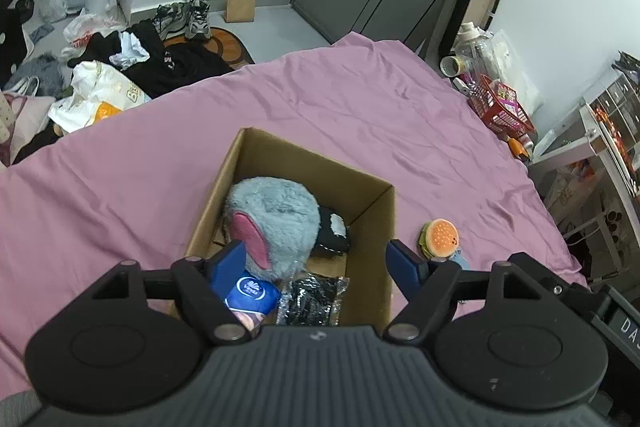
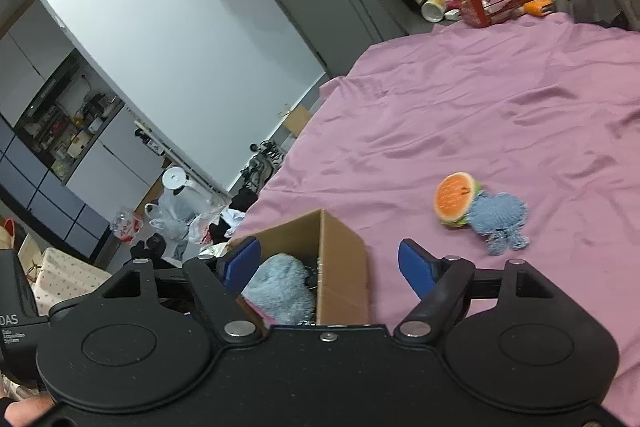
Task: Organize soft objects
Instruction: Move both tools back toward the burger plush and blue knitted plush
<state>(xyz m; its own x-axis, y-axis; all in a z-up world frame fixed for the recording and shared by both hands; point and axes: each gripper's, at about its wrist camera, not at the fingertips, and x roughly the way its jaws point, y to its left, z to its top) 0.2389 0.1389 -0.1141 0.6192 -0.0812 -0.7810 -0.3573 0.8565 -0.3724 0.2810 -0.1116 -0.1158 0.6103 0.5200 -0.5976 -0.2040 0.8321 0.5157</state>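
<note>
I see my left hand-held gripper [image 1: 318, 255] hanging spread wide and empty over the cardboard box [image 1: 374, 205] on the pink bed sheet [image 1: 120, 187]; inside lie a grey-blue plush [image 1: 276, 219], a black pouch [image 1: 334, 231], a blue tissue pack [image 1: 250, 293] and a black wrapped packet [image 1: 312, 297]. My right hand-held gripper [image 2: 329, 263] is also spread, holding nothing. The burger plush [image 2: 456, 199] touches the blue knitted toy [image 2: 500, 221] on the sheet beside the box.
</note>
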